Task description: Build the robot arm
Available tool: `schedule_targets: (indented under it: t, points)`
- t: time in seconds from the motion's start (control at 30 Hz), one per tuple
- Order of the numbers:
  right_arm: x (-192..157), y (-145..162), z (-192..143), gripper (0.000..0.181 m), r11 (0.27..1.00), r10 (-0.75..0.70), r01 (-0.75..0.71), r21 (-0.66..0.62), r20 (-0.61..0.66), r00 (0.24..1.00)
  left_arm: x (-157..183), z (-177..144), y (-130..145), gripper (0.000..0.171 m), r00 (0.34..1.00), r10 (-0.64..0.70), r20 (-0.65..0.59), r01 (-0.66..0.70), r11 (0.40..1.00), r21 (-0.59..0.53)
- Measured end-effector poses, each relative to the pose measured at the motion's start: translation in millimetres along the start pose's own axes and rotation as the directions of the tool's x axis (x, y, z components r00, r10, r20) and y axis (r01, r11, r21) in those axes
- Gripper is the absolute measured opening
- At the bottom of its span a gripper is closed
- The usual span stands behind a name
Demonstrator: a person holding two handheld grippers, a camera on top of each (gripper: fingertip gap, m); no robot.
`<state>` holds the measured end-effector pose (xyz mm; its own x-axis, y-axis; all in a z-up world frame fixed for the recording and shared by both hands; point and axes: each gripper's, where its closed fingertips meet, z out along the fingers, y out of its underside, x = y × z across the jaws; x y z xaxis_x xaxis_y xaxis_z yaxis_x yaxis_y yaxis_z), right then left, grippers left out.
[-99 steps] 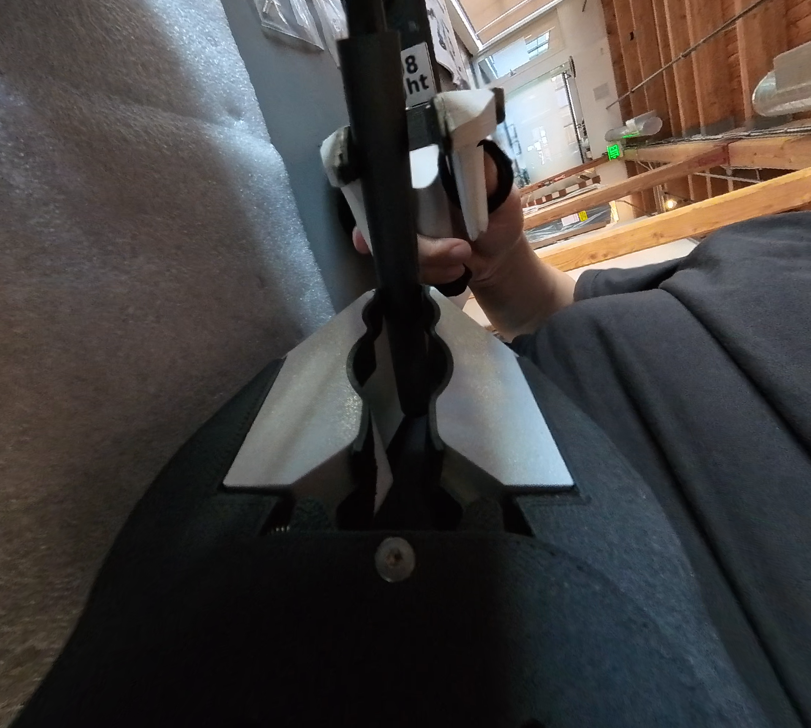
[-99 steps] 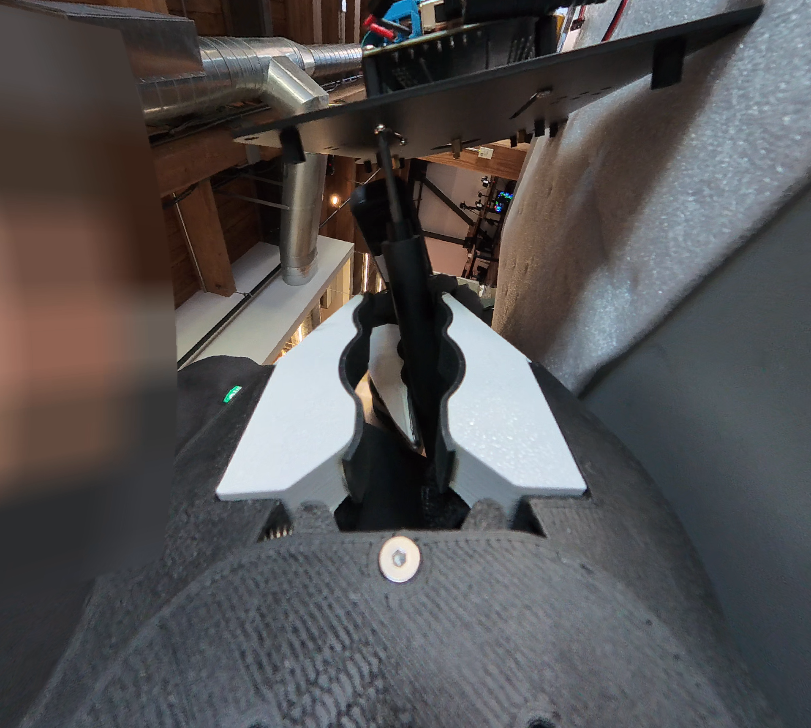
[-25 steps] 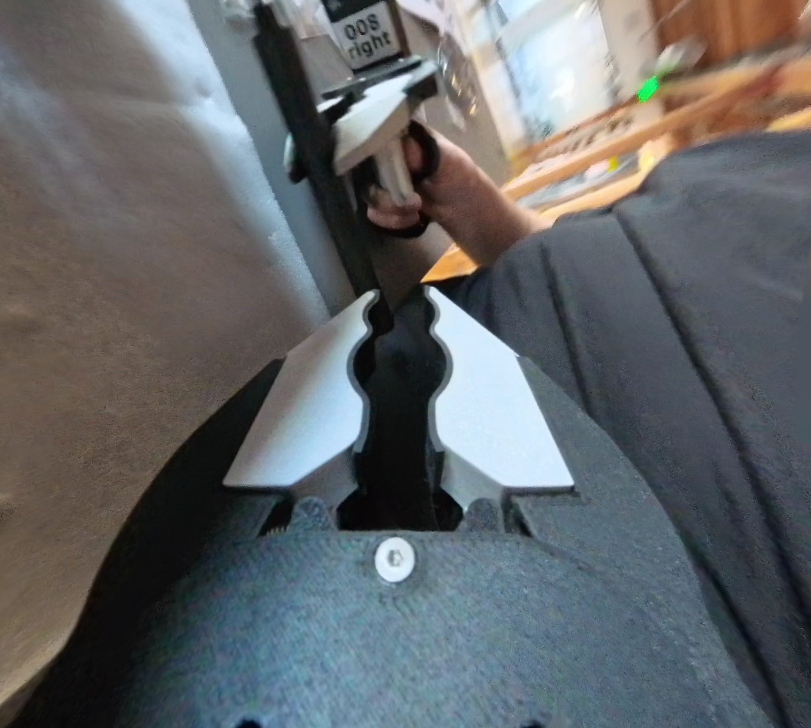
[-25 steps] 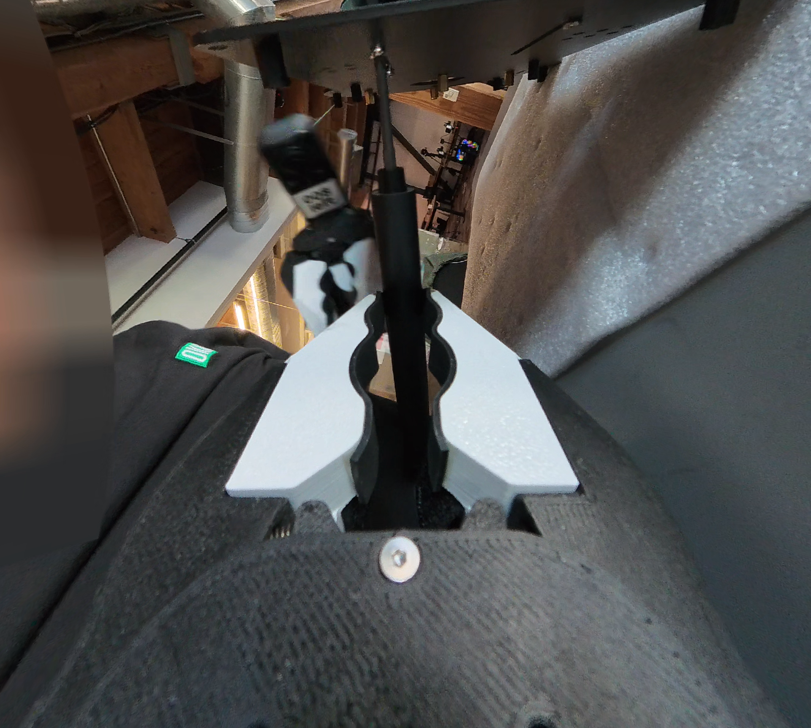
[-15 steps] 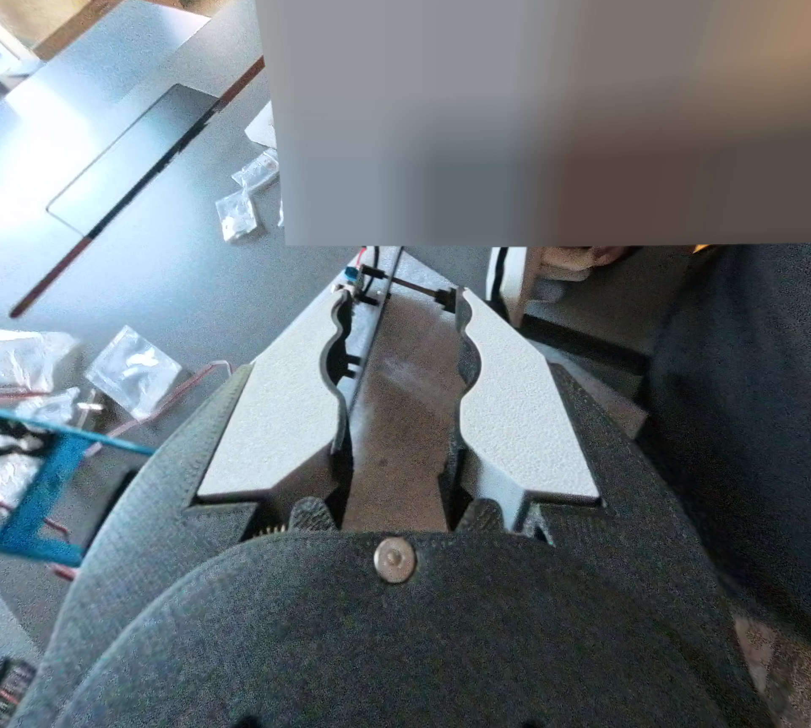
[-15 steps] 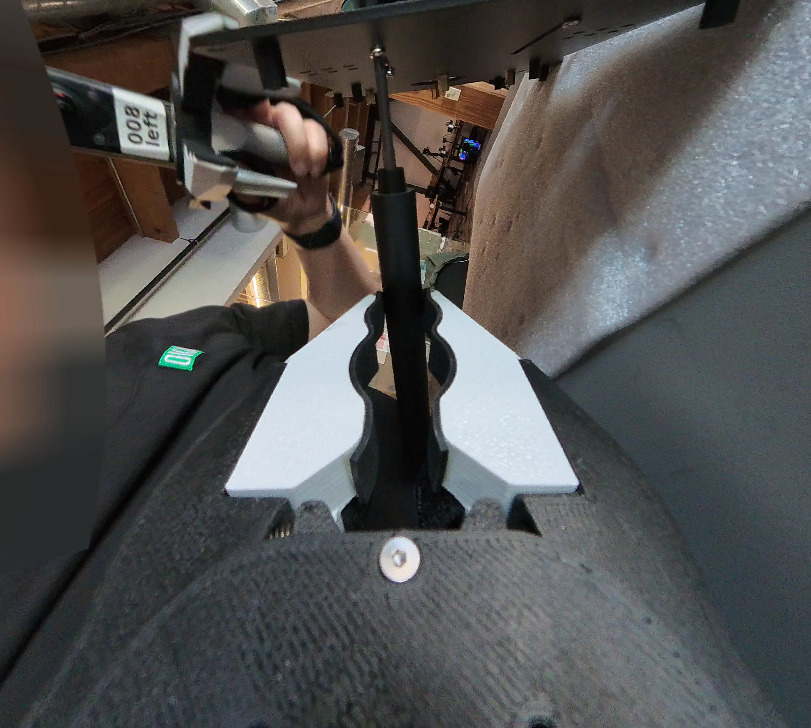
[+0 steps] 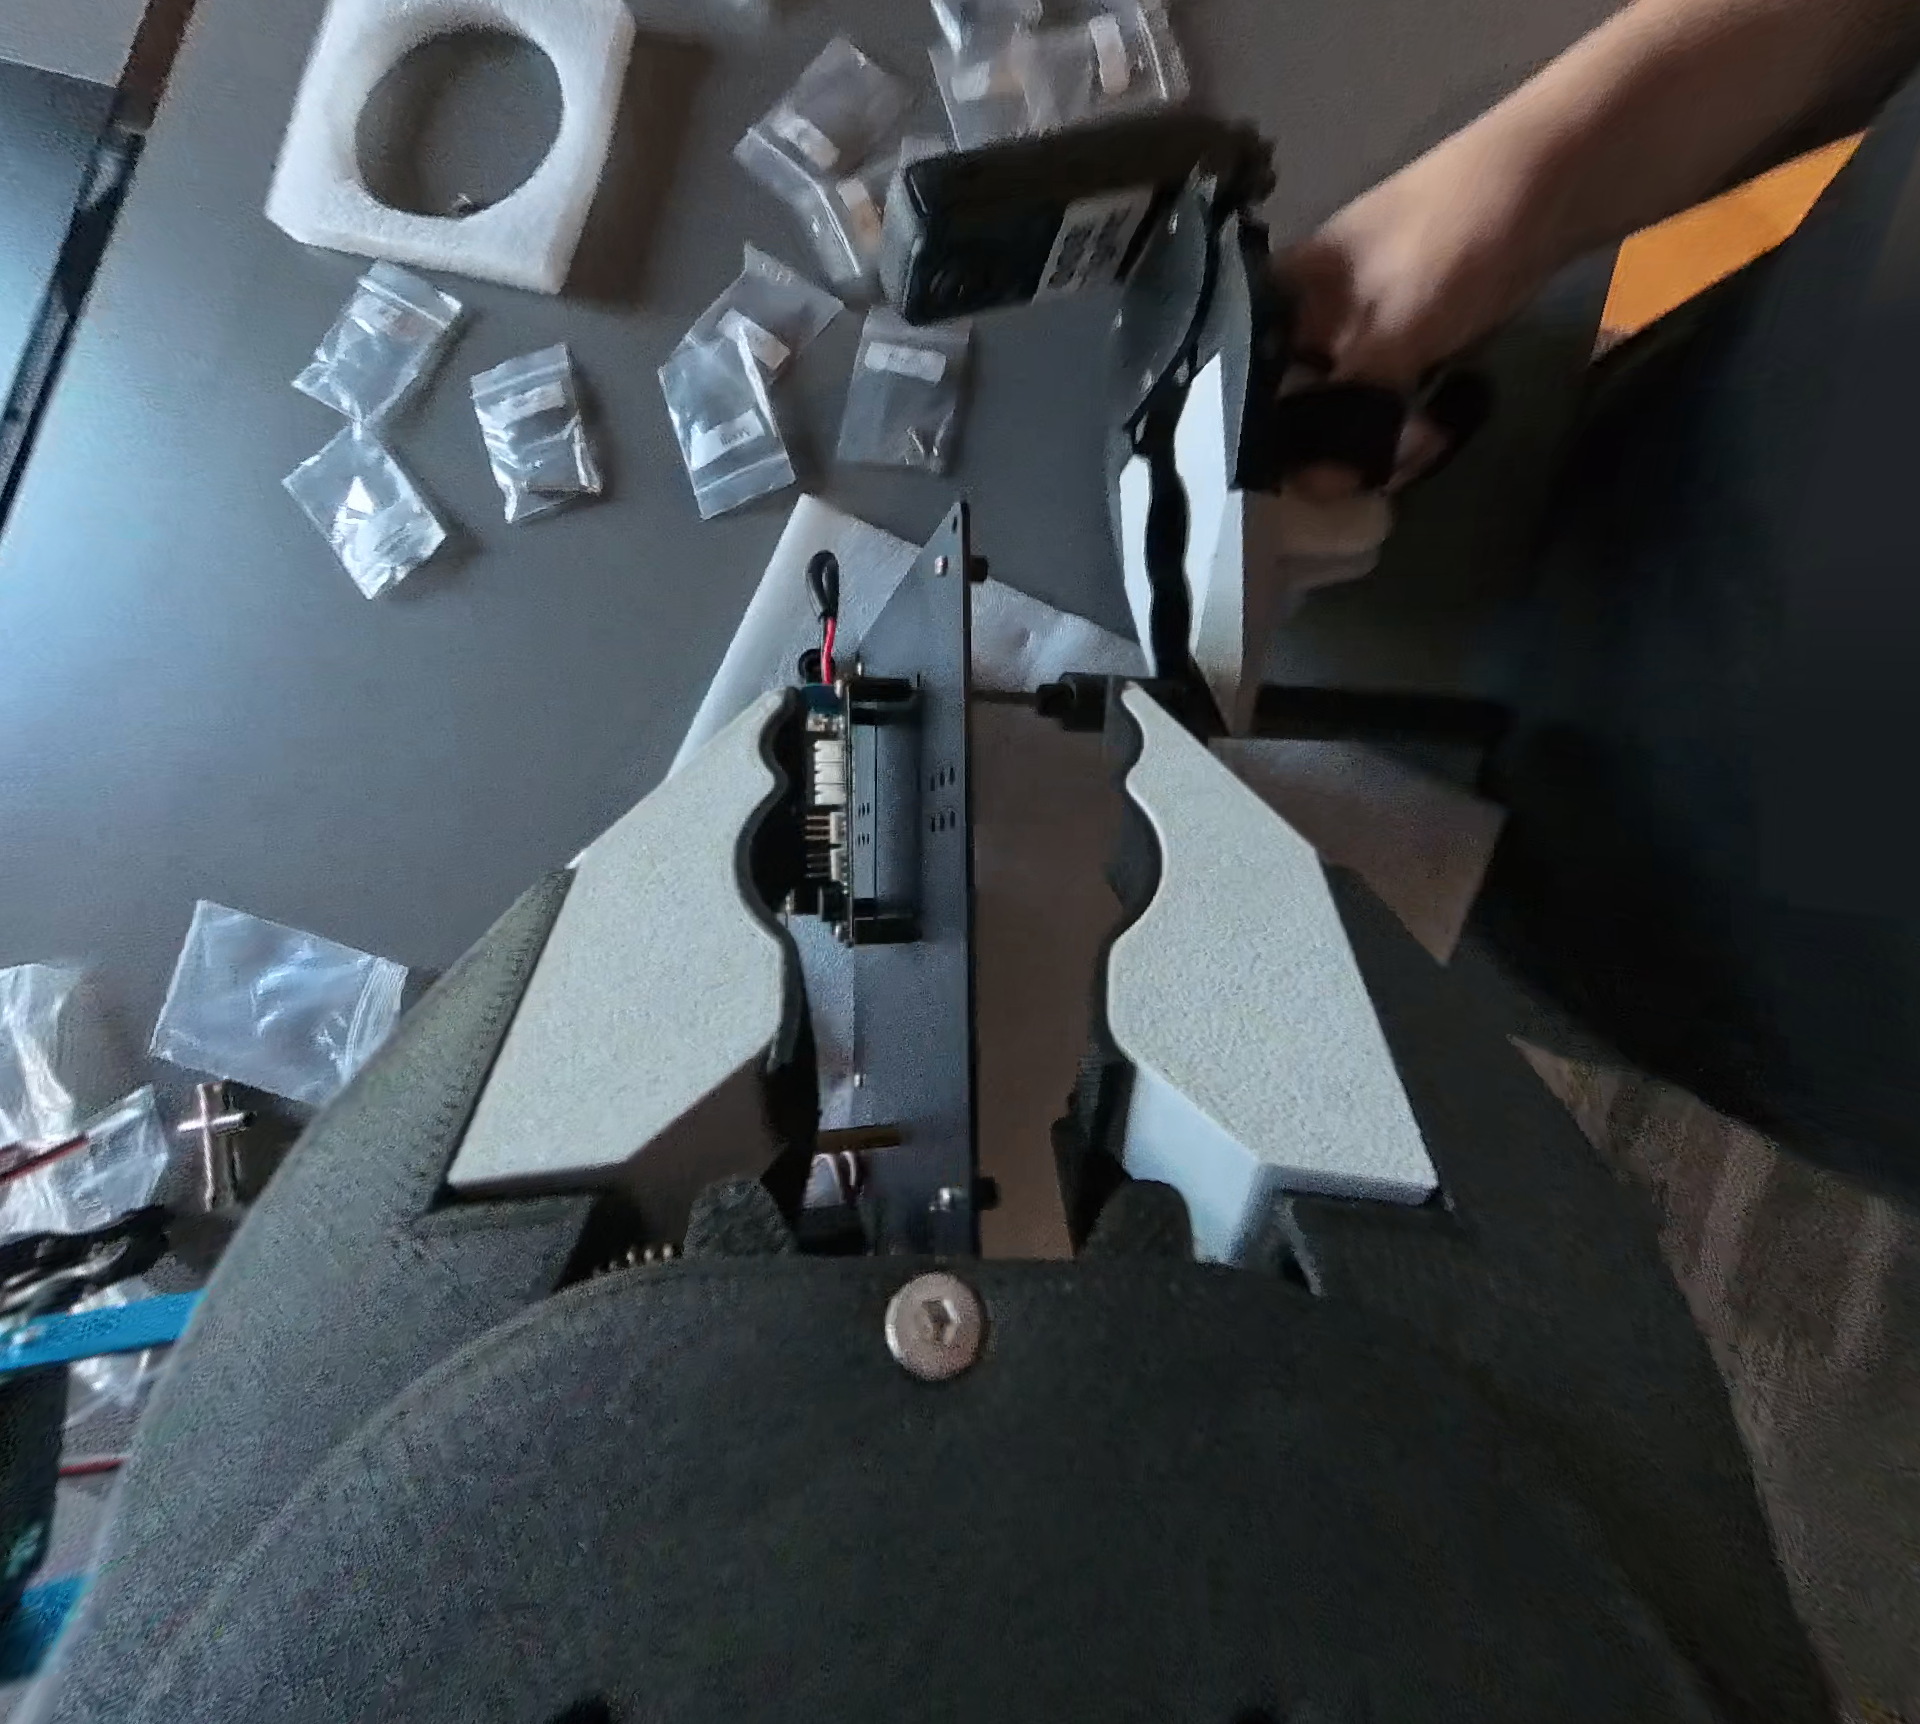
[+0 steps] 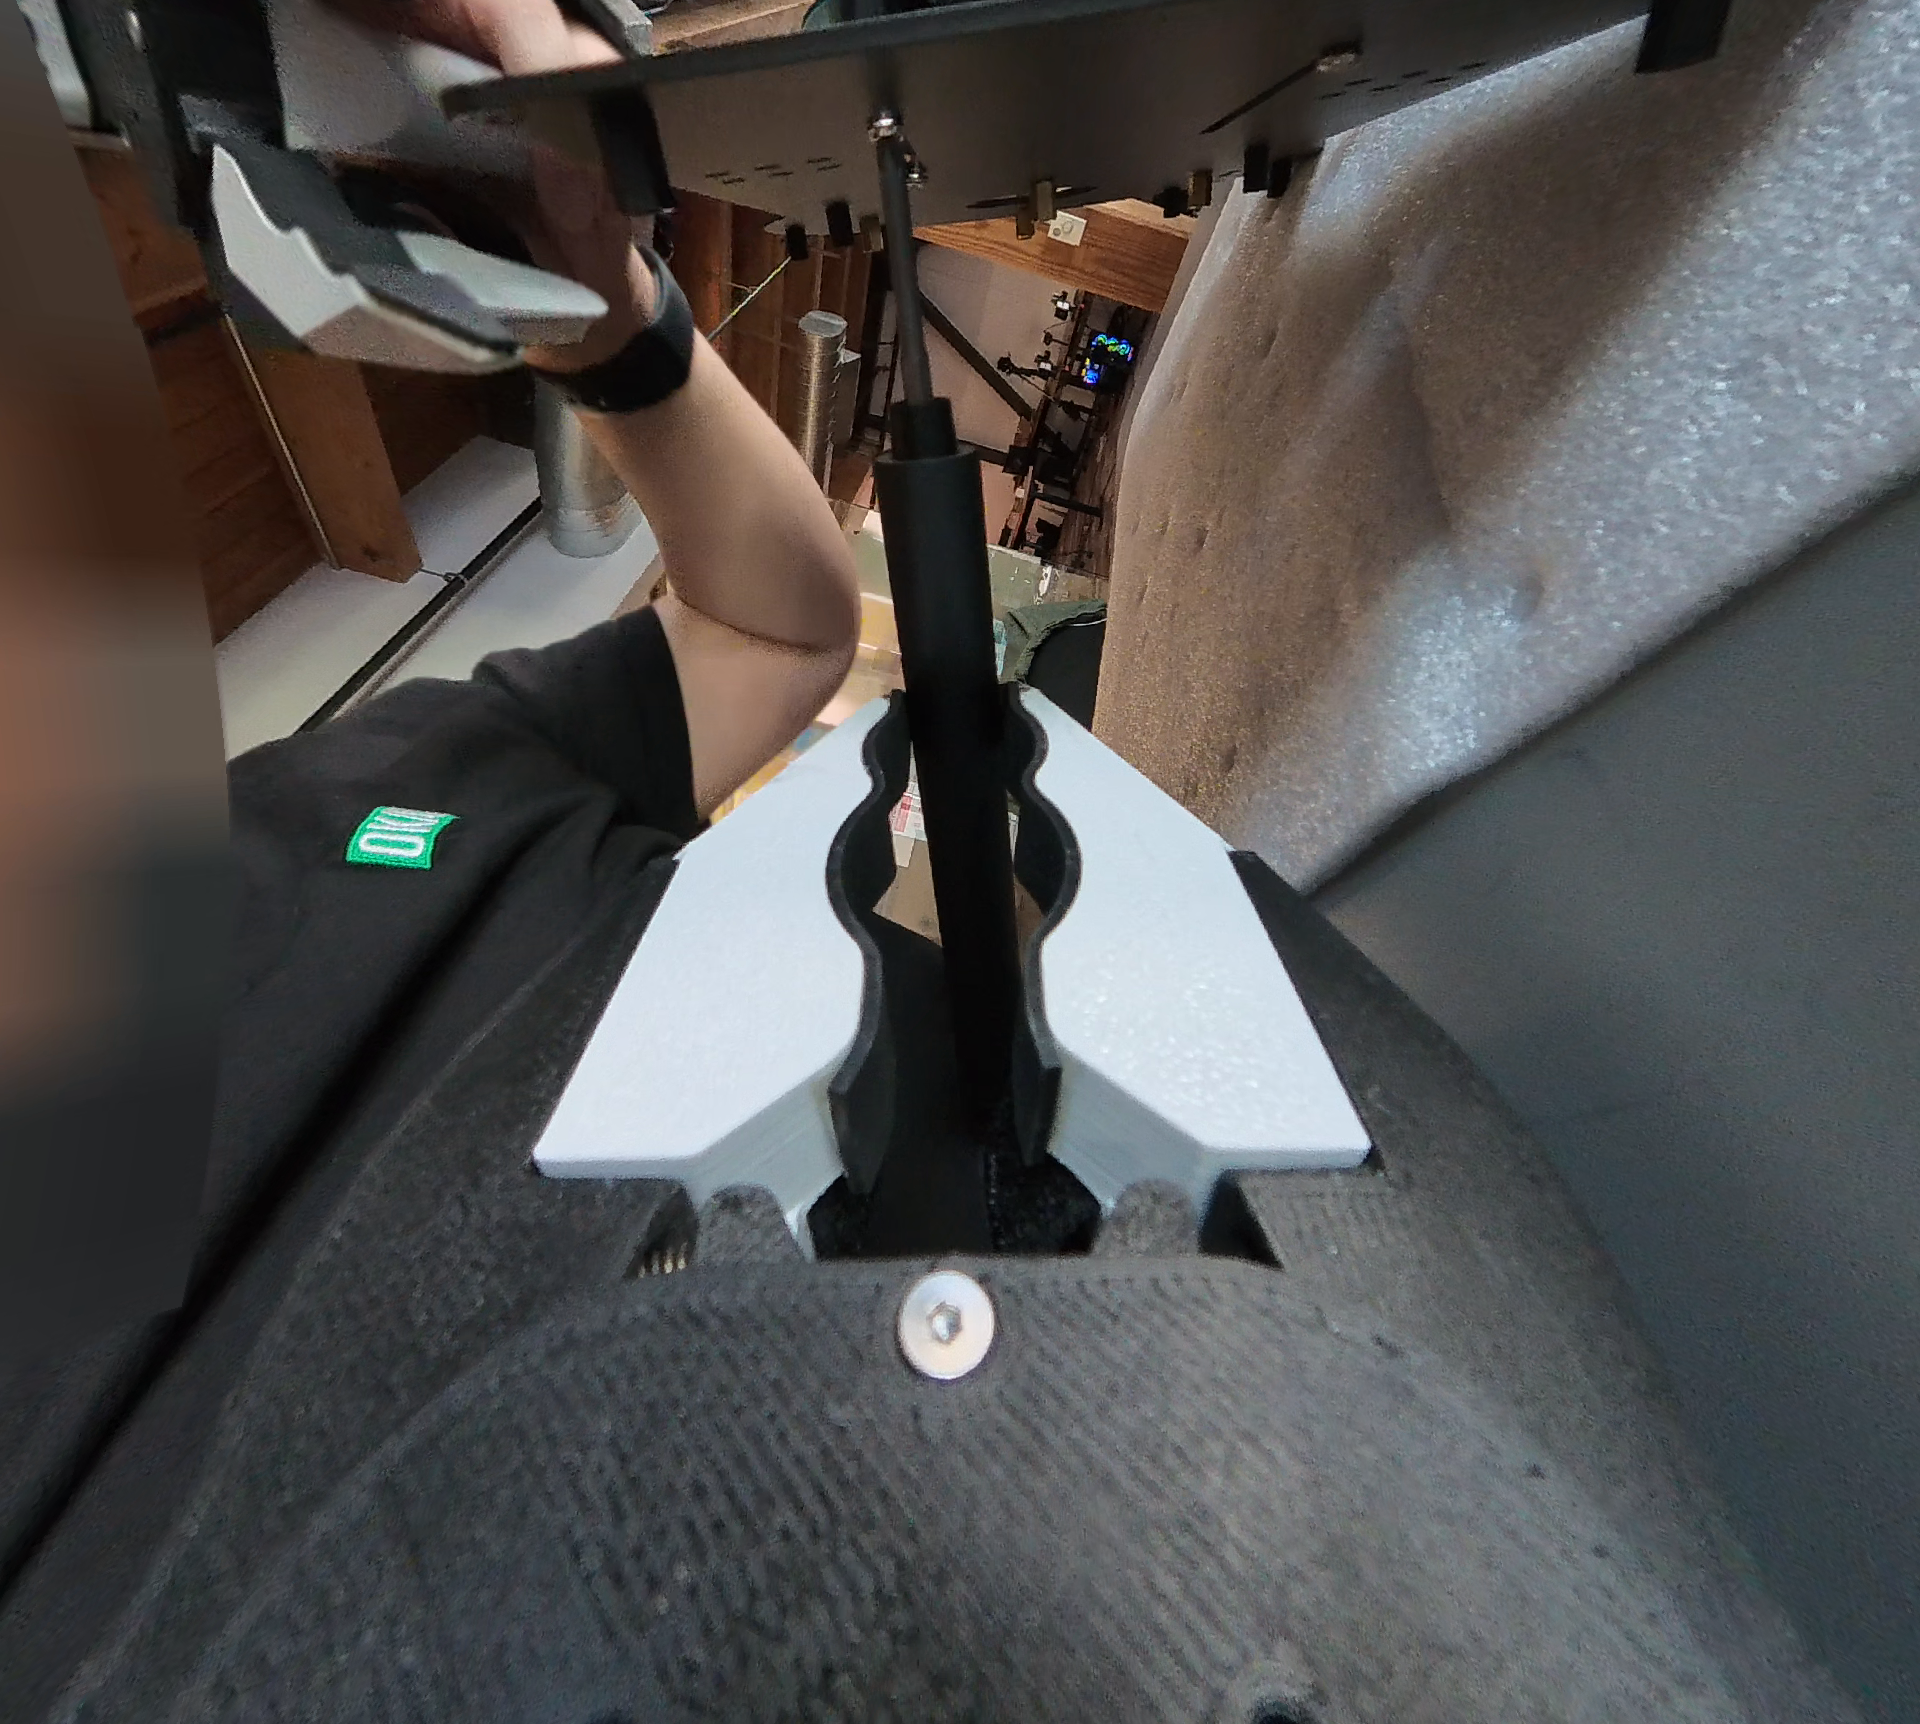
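A: We are keeping the right gripper [image 8: 951, 885] pinched on a black screwdriver [image 8: 940, 635], its tip touching a screw under the black metal plate [image 8: 1143, 64].

B: We are spreading the left gripper [image 7: 940, 853] around that plate's edge, a circuit board [image 7: 831, 801] beside it, not touching.

A: Farther off, small clear bags [image 7: 535, 433] are lying on the grey table [image 7: 260, 687] by a white foam square [image 7: 452, 116]; we are failing to make out their blurred contents.
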<state>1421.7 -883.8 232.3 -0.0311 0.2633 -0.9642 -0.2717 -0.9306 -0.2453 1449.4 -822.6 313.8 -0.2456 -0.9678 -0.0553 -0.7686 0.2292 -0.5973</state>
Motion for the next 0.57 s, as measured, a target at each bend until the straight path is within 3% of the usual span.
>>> schedule_targets:
  t: [0.13, 0.23, 0.57]
  points:
    - [0, 0, 0, 0.017, 1.0, 0.002, -0.002, 0.001, 0.002, 1.0, -9, 14, 5, 0.051, 0.998, 0.004, -0.071, -0.009, 0.998, -0.068]
    - [0, 0, 0, 0.017, 1.0, 0.006, -0.006, -0.001, 0.002, 1.0, -10, 24, 16, 0.059, 0.994, 0.046, -0.099, -0.059, 0.989, -0.139]
    - [0, 0, 0, 0.016, 1.0, 0.008, -0.008, 0.0, 0.001, 1.0, -4, 32, 17, 0.056, 0.982, 0.047, -0.185, -0.068, 0.992, -0.11]
